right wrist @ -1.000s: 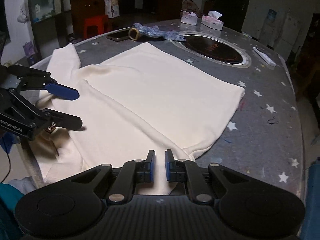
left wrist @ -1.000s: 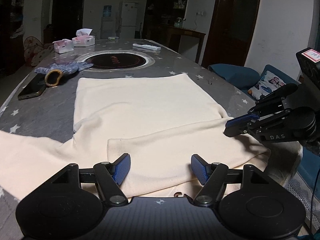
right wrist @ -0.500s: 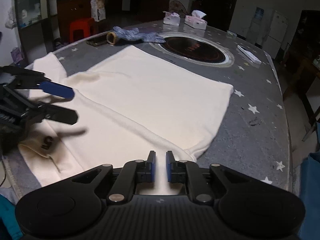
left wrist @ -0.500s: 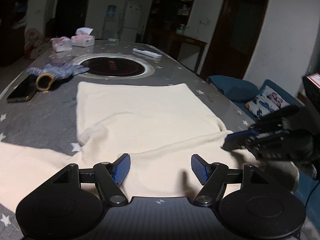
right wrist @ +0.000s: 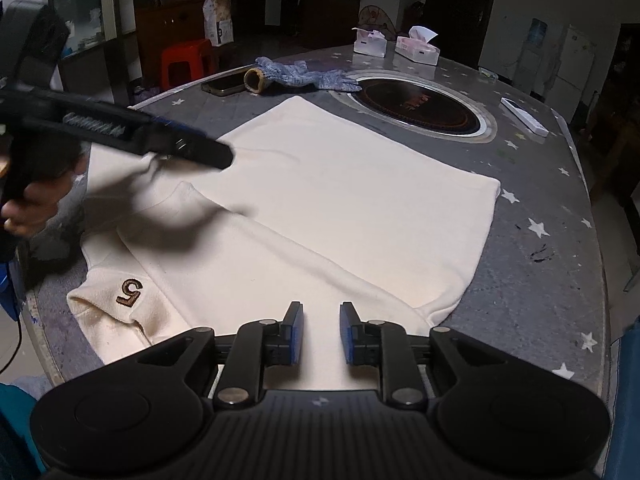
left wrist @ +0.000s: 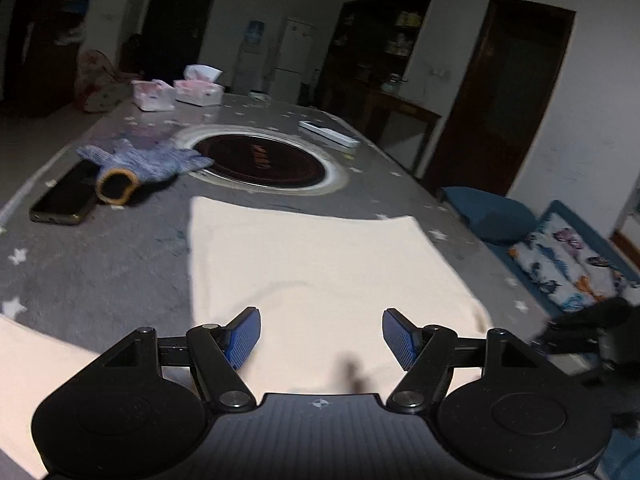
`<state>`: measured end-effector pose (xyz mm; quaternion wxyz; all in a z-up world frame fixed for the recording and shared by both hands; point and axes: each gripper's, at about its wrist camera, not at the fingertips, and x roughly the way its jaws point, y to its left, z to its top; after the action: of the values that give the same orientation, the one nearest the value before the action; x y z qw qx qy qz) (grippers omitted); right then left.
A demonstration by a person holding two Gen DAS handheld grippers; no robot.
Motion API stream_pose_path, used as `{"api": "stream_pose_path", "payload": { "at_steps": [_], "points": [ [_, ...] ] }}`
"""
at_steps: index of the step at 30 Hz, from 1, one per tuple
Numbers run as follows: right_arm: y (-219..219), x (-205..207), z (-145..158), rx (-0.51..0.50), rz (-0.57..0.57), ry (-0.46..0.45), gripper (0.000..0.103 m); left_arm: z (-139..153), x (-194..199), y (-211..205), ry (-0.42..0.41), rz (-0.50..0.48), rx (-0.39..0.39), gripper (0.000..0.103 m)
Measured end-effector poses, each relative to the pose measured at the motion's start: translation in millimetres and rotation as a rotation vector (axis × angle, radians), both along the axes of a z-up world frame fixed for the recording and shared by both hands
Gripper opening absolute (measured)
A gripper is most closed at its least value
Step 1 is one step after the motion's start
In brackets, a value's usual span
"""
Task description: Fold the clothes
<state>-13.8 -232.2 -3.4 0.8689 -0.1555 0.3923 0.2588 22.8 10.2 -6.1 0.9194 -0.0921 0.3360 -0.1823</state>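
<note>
My left gripper (left wrist: 321, 336) hangs with its jaws spread wide and empty above the cream shirt (right wrist: 340, 208), which lies flat on the grey star-patterned table (right wrist: 540, 184) with one sleeve folded across its body. My right gripper (right wrist: 321, 334) has its jaws parted a little, nothing between them, over the shirt's near edge. A brown "5" (right wrist: 130, 292) shows on the cuff. Beyond the shirt sit a blue knit glove (left wrist: 144, 162), a phone (left wrist: 66, 194) and the round hob (left wrist: 264, 160)
</note>
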Motion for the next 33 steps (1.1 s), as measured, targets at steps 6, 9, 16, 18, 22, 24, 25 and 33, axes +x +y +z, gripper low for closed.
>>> {"api": "stream_pose_path", "payload": {
  "at_steps": [6, 9, 16, 18, 22, 24, 25, 33],
  "points": [
    [0.4, -1.0, -2.1, -0.005, 0.007, 0.003, 0.024, -12.0, 14.7, 15.5, 0.047, 0.044, 0.020, 0.070],
    [-1.6, -0.4, -2.8, 0.000, 0.004, 0.006, 0.026, -11.3, 13.1, 24.6, 0.052, 0.059, 0.010, 0.070],
    [-1.6, -0.2, -2.5, 0.003, 0.007, 0.003, 0.028, 3.3, -5.4, 38.9, -0.002, 0.116, 0.013, 0.070],
    [-1.3, -1.1, -0.9, 0.003, 0.009, -0.002, 0.031, 7.3, -16.2, 47.9, -0.018, 0.149, 0.023, 0.070],
    [-0.9, -5.2, 4.8, 0.011, 0.013, -0.021, 0.034, 7.5, -41.4, 78.2, -0.038, 0.290, 0.086, 0.071],
    [-0.8, -7.5, 9.0, 0.018, 0.012, -0.034, 0.039, 5.4, -52.3, 96.7, -0.036, 0.373, 0.113, 0.071],
    [-0.7, -8.5, 11.4, 0.022, 0.012, -0.041, 0.039, 4.1, -56.4, 106.0, -0.034, 0.414, 0.126, 0.071],
    [6.7, -16.3, 20.6, 0.029, 0.031, -0.067, 0.039, -10.4, -57.4, 161.1, 0.002, 0.616, 0.179, 0.070]
  ]
}}
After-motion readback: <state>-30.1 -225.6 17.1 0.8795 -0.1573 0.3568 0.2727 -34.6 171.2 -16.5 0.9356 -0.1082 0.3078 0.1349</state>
